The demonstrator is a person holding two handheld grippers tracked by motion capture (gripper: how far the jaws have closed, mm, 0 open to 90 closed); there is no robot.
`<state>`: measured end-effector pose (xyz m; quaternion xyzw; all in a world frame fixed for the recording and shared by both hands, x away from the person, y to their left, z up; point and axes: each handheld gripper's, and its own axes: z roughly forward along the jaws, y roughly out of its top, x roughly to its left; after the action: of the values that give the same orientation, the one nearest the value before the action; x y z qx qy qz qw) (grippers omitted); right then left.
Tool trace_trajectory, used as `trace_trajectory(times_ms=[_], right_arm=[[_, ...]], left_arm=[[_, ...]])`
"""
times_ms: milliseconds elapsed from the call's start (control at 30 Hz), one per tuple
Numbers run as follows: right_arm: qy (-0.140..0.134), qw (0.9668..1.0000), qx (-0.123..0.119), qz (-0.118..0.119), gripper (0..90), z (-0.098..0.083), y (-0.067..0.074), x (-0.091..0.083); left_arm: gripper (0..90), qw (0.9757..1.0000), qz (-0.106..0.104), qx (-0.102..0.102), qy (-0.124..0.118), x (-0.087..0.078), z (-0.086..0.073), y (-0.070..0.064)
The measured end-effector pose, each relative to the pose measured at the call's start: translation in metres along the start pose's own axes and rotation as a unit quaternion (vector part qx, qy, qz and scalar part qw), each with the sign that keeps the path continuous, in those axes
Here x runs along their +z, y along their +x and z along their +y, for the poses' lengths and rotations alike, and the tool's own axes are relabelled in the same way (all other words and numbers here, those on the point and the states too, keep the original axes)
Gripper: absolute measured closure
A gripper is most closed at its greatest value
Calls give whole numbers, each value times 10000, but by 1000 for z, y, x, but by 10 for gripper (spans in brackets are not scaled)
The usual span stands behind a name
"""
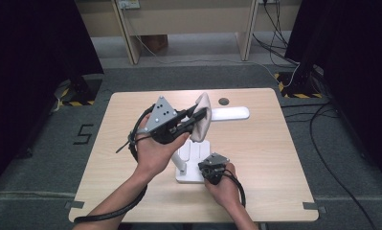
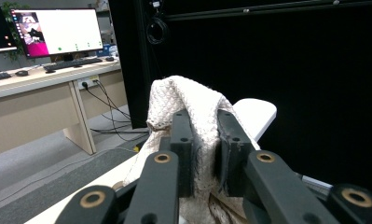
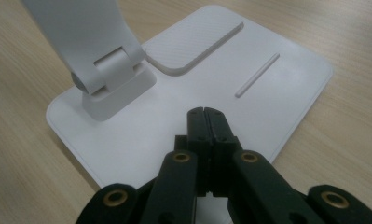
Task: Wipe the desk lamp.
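Left claw (image 2: 204, 140) clamps the cloth (image 2: 193, 100) over the lamp's arm (image 2: 256, 114) while right claw (image 3: 206, 116), pressed together, rests on its base (image 3: 277, 88).

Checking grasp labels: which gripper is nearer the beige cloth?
Left. The left gripper has its fingers closed on the beige cloth, draped over the white lamp's head. The right gripper is shut, down on the lamp base, apart from the cloth.
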<state>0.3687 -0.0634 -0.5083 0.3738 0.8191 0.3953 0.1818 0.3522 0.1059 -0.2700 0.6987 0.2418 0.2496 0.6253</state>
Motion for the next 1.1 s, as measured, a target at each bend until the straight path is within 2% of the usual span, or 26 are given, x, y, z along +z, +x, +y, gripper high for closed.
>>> trace_trajectory(times_ms=[1100], right_arm=[[-18,10000,3,23,900,0,0,0]], left_arm=[[790,9999,-153,7,67,21,4,-13]])
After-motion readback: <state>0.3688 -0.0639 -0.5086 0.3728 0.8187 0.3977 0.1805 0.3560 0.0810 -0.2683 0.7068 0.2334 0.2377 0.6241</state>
